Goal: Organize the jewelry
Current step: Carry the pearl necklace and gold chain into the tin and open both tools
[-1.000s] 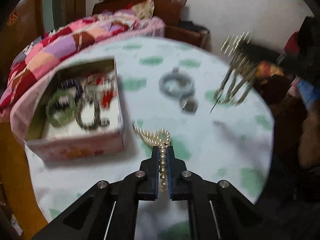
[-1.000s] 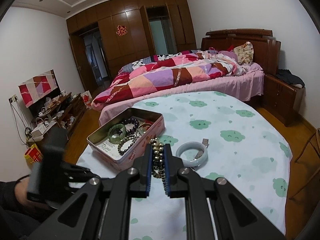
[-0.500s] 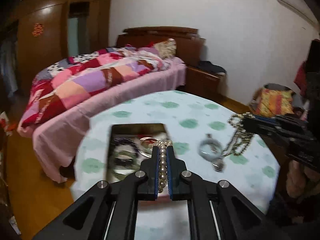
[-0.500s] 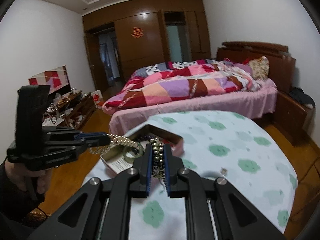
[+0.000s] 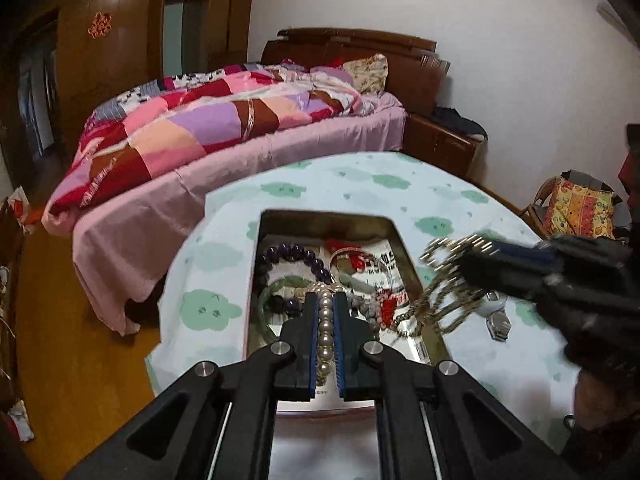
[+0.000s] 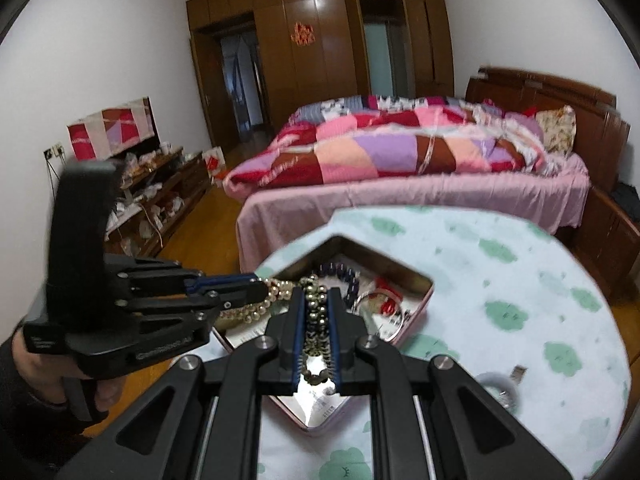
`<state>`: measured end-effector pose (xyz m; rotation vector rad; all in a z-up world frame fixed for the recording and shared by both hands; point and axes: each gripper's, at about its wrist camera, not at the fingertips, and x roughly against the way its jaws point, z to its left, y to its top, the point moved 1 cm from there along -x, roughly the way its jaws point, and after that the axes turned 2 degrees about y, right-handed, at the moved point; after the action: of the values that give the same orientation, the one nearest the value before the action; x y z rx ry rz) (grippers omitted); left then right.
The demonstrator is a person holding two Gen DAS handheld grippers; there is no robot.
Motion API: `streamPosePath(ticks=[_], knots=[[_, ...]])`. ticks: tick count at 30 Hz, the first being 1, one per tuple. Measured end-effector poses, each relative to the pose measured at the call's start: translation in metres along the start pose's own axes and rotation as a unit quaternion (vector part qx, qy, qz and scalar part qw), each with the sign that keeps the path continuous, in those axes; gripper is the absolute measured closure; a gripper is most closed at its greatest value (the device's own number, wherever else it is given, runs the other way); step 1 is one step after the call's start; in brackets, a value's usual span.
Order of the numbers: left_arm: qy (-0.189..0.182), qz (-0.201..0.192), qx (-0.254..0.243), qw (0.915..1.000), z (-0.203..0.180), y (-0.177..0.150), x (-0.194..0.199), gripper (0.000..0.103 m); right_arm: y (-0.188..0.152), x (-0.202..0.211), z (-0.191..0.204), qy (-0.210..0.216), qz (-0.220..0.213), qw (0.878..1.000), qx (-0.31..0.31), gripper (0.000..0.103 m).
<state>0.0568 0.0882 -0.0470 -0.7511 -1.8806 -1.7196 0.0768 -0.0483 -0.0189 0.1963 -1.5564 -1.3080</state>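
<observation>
The left gripper (image 5: pixel 327 312) has its blue-padded jaws pressed together on a string of pale pearl beads (image 5: pixel 325 336), which runs down the slot between them. It hangs over the near end of an open rectangular pink-sided metal tin (image 5: pixel 404 240). The right gripper (image 6: pixel 316 320) pinches a bunch of dark bronze-coloured bead strands (image 6: pixel 316 312), also above the tin; seen from the left wrist, those strands (image 5: pixel 444 296) dangle over the tin's right edge (blurred).

Inside the tin lie a dark purple bead bracelet (image 5: pixel 292 256), a green bangle (image 5: pixel 266 304) and a red ornament (image 5: pixel 340 245) on printed paper; its writing is too small to read. The left tool's side carries pale lettering, too smeared to read.

The tin sits near the left edge of a round table under a white cloth with green cloud shapes (image 5: pixel 352 176). A pale bangle with a small metal piece (image 5: pixel 498 322) lies on the cloth just right of the tin.

Beyond stands a bed with a patchwork quilt (image 5: pixel 208 124), a wooden headboard (image 5: pixel 360 44) and a brown wardrobe wall bearing a red paper ornament (image 6: pixel 303 34).
</observation>
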Motion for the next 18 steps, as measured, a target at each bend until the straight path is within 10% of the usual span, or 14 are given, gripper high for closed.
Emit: streamPosePath(ticks=[18], knots=[[0.014, 0.029, -0.003, 0.9995, 0.0, -0.009, -0.017, 0.097, -0.027, -0.029, 0.001, -0.001, 0.056, 0.998, -0.005, 0.087]])
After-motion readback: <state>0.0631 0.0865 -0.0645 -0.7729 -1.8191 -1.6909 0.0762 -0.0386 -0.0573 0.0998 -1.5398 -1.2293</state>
